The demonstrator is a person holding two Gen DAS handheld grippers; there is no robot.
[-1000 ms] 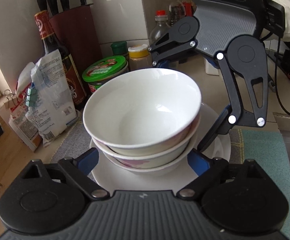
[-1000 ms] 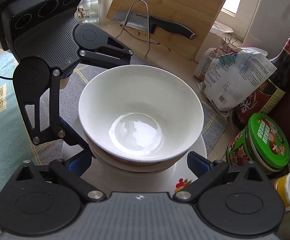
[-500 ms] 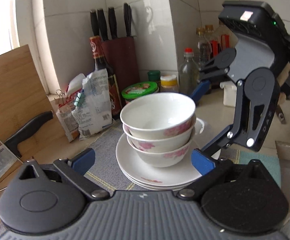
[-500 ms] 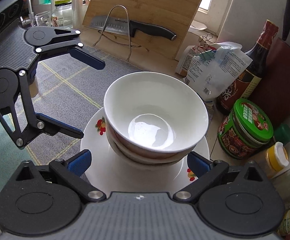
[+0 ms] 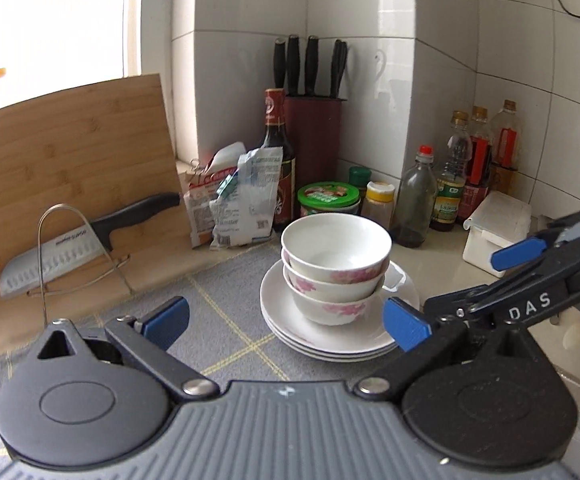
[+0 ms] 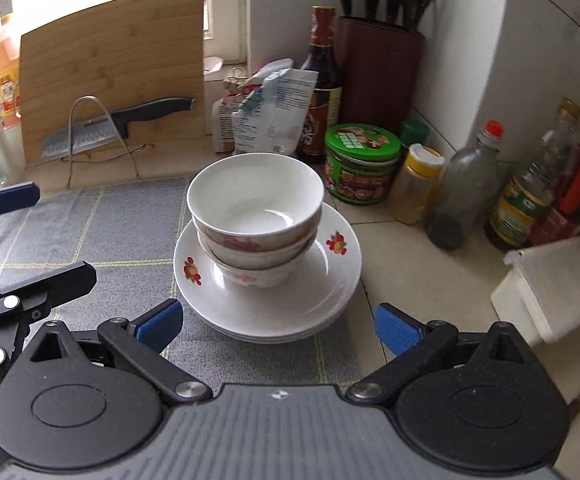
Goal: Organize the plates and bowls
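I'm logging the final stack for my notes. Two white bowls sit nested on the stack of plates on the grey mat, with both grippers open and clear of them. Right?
Not quite: there are three bowls, not two. The left wrist view shows three rims nested on the plates. The rest holds: the stack sits on the grey mat, and the left gripper and right gripper are open, clear of it.

White letters "DAS" stand on the right tongs' (image 5: 456, 288) black arm; other labels too blurred to read

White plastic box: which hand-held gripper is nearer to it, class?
Right. The right hand-held gripper is beside the box; the left hand-held gripper is farther, left of the bowls.
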